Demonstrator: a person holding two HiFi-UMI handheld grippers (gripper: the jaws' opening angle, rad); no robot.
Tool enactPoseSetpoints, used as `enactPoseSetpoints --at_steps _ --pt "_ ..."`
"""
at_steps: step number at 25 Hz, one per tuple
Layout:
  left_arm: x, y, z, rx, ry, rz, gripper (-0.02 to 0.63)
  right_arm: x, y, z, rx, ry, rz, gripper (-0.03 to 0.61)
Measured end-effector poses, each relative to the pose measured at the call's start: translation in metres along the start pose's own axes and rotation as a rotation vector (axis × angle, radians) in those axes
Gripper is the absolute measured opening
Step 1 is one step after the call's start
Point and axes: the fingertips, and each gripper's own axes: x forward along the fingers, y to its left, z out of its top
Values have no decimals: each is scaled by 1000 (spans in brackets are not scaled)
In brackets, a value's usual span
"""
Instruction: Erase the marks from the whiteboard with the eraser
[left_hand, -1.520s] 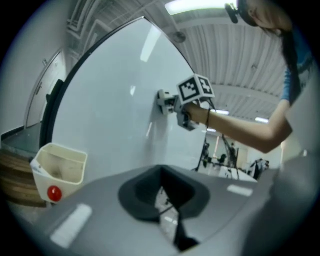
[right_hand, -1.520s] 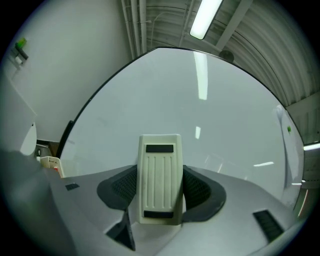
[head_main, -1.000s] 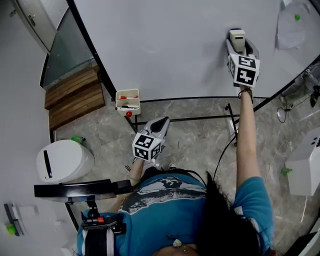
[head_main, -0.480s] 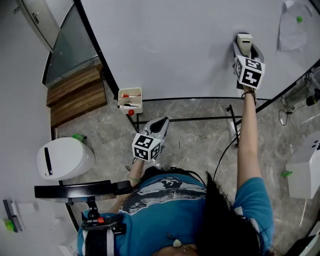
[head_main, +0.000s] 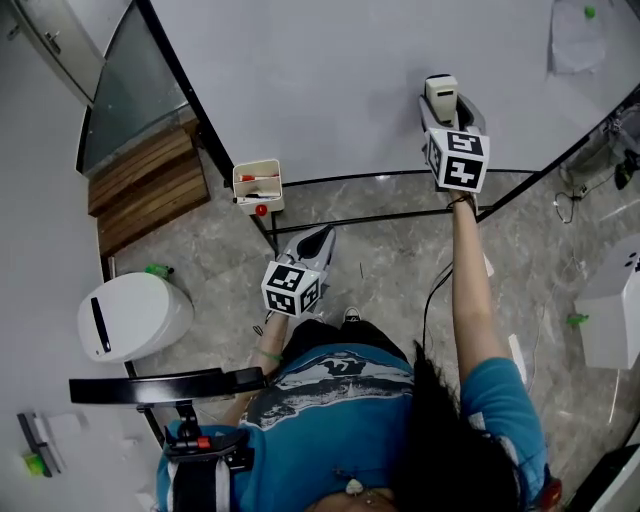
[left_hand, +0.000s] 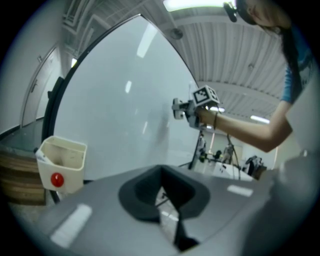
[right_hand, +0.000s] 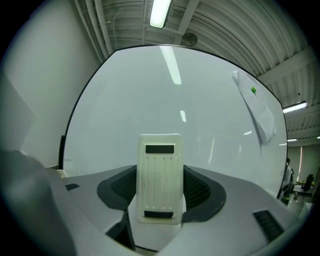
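The whiteboard (head_main: 330, 70) stands upright in front of me, and I make out no clear marks on its surface (right_hand: 150, 100). My right gripper (head_main: 445, 112) is raised at arm's length and shut on the cream eraser (head_main: 441, 93). The eraser (right_hand: 159, 177) sticks out between the jaws with its far end against the board. The left gripper view shows the right gripper (left_hand: 187, 109) from the side, at the board (left_hand: 115, 110). My left gripper (head_main: 312, 243) hangs low near my waist, below the board's bottom edge, shut with nothing in it (left_hand: 167, 200).
A small cream marker tray (head_main: 257, 185) with a red magnet (left_hand: 57, 179) hangs at the board's lower left corner. A paper sheet with a green magnet (head_main: 578, 35) is at the board's right. The stand's black legs (head_main: 370, 215) cross the floor, with wooden steps (head_main: 140, 185) and a white bin (head_main: 130, 315) left.
My right gripper with the eraser first edged right, then slid left across the board toward its middle. The left gripper stayed where it was.
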Motion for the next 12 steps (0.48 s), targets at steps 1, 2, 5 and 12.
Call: enactPoseSetpoints --at_steps 1,2,5,12 --pt "-2 -2 -3 -1 4 -7 3 -6 10 -8 12 9 11 262" --pt "-5 -5 -6 -2 10 -16 3 -12 20 -16 24 20 21 262" --pt "-14 -10 -20 -11 32 -29 3 -30 50 -42 61 57 49 262" --pt "-27 -16 -38 -29 61 -33 3 -67 107 -96 128 143 127 262"
